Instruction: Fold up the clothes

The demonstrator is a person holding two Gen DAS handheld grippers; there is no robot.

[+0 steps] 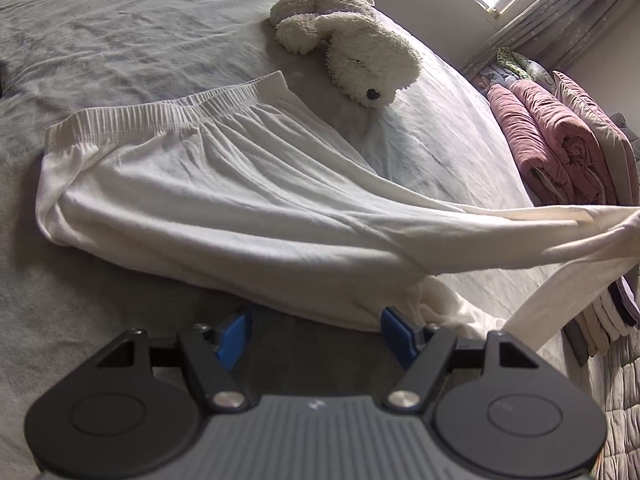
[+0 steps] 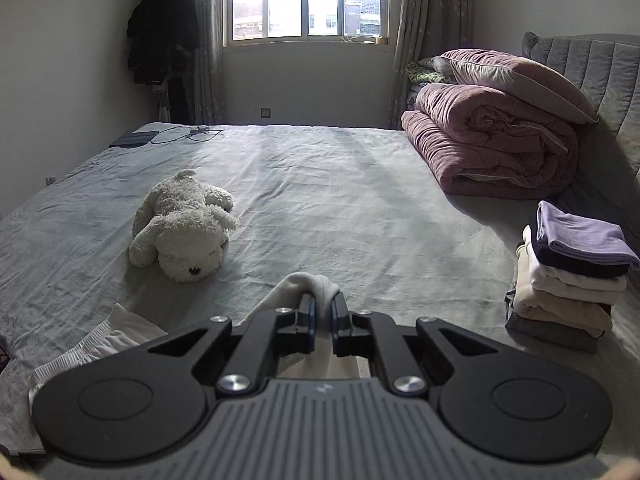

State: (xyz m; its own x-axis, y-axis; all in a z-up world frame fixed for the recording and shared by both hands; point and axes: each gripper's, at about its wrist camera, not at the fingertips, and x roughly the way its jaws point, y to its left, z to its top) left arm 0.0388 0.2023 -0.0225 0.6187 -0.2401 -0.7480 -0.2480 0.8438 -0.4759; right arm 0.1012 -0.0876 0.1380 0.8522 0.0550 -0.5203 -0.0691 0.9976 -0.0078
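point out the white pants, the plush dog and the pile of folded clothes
white cotton pants with elastic waistband [image 1: 208, 196], left wrist view, on the seat fabric
fluffy white plush dog [image 2: 182, 226], right wrist view, on its back
stack of folded clothes [image 2: 572, 280], right wrist view, on a middle cream layer

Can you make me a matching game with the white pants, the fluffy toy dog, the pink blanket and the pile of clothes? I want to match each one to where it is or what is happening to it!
Things:
1. white pants
2. toy dog
3. pink blanket
4. pile of clothes

States:
A. rolled up under a pillow
B. lying face down on the grey bed
C. stacked neatly near the headboard
D. one end pinched in the right claw

Pairs: 1-D, 2-B, 3-A, 4-C
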